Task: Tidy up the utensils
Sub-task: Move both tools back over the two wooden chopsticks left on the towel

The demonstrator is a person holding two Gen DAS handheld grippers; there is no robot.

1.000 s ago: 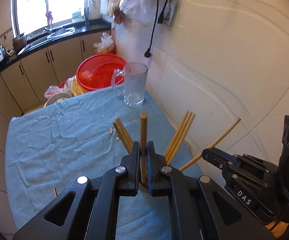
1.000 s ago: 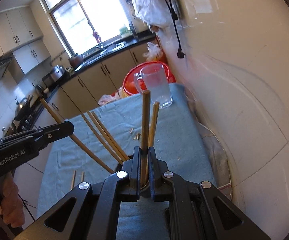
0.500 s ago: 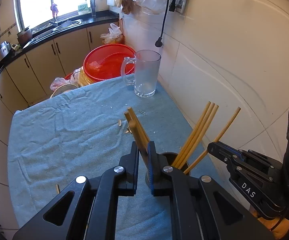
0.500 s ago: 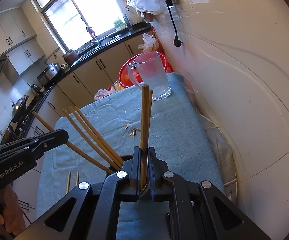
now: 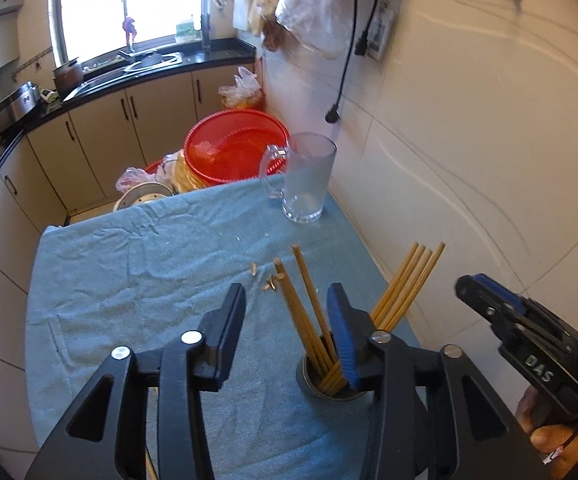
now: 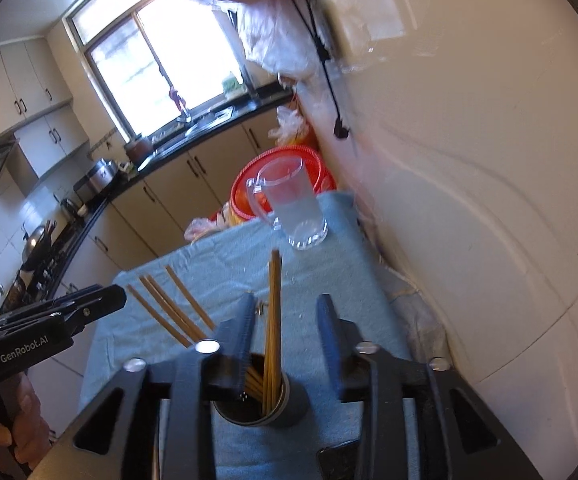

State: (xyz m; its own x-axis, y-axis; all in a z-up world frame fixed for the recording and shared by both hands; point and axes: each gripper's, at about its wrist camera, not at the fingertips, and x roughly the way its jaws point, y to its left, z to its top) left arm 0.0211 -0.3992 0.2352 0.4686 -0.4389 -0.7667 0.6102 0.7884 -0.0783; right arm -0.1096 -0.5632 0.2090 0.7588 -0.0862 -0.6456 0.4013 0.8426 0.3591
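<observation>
Now that both bundles stand in the holder (image 5: pixel 331 376), the left tool (image 5: pixel 287 336) and the right tool (image 6: pixel 285 336) each have their jaws apart, having just been opening, and nothing is pinched in either. In the left wrist view the chopsticks (image 5: pixel 309 316) rise just beside the blue pad without being pressed; in the right wrist view an upright pair stands free in the gap between the fingers.

These sticks look light, stiff and smooth, so they would likely slip or swivel if taken by one end. A hold around the middle of the shaft, several gathered at once, seems the safest. They fan out loosely in the small round cup, which looks easy to tip if a splayed stick is knocked sideways.

Room is tight on the right: the holder sits near the bench (image 5: pixel 129 280) edge that runs along the wall (image 5: pixel 489 140). A glass mug (image 5: pixel 307 180) stands well apart at the far corner, near that same edge, and looks breakable. Leftward the blue cloth lies open, apart from a few small wooden scraps (image 5: pixel 267 280).
</observation>
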